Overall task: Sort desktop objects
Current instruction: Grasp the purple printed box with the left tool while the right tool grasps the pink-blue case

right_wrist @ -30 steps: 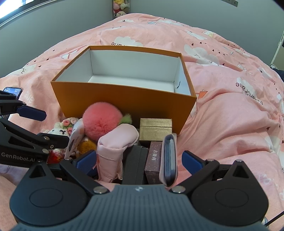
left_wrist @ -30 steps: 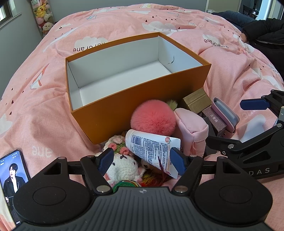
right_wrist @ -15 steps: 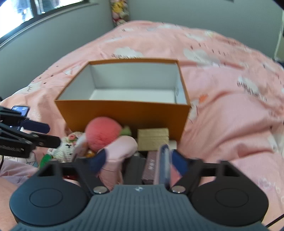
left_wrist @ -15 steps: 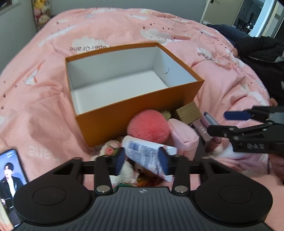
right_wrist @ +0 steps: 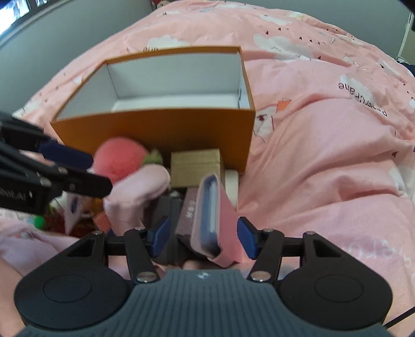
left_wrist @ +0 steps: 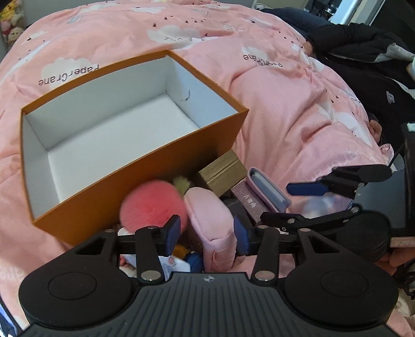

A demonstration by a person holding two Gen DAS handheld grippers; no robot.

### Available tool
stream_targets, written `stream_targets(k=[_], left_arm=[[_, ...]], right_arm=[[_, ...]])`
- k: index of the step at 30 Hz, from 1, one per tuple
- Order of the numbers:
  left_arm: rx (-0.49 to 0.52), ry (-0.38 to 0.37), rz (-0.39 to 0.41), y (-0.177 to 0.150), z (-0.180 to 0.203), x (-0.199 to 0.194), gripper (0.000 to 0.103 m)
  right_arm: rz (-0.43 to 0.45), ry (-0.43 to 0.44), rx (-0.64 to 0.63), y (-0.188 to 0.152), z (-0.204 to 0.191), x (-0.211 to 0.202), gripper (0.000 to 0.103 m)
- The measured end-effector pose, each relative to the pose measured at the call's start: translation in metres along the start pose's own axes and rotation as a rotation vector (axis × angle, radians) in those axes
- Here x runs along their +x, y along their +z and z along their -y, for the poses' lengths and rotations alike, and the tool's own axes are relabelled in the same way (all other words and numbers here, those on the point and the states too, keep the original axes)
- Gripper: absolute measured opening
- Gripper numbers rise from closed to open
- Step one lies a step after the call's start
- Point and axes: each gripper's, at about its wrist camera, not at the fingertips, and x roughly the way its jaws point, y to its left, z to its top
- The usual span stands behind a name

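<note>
An orange box (left_wrist: 145, 166) with a bare white inside stands on the pink quilt. Before it lie a pink pompom (left_wrist: 153, 207), a gold box (left_wrist: 220, 173), a pink pouch (left_wrist: 207, 223), a mauve box (left_wrist: 246, 202) and a pink case (left_wrist: 267, 189). My left gripper (left_wrist: 206, 237) straddles the pouch; its jaws are opening and not pressing it. A white tube (left_wrist: 176, 264) lies loose below them. My right gripper (right_wrist: 203, 236) is closing around the pink case (right_wrist: 210, 212) and mauve box (right_wrist: 188, 212), its pads close to their flanks without a clear grip.
A black box (right_wrist: 166, 215) lies against the mauve one by the right gripper's left pad. A person in a dark jacket (left_wrist: 363, 64) lies along the bed's right side. Plush toys (left_wrist: 10, 23) sit at the far left. The quilt (right_wrist: 324, 155) right of the box is rumpled.
The left gripper shut on the white tube, then let it go and swung right over the pink pouch. The right gripper's jaws narrowed from wide around the pink case and boxes.
</note>
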Motion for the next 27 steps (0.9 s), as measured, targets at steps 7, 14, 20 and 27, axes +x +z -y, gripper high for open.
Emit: stream_targets(k=[7, 14, 20, 27], left_arm=[[0.047, -0.013, -0.005, 0.015, 0.009, 0.009, 0.053], [0.067, -0.098, -0.071, 0.029, 0.023, 0.032, 0.053], [-0.014, -0.152, -0.161, 0.044, 0.025, 0.064, 0.052], [-0.065, -0.138, -0.228, 0.055, 0.027, 0.093, 0.052]], right_arm=[[0.013, -0.009, 0.039, 0.002, 0.025, -0.006, 0.03], [-0.029, 0.015, 0.078, 0.004, 0.041, 0.007, 0.028], [-0.028, 0.046, 0.052, 0.002, 0.042, 0.004, 0.027], [-0.019, 0.03, 0.072, -0.001, 0.059, 0.0, 0.028]])
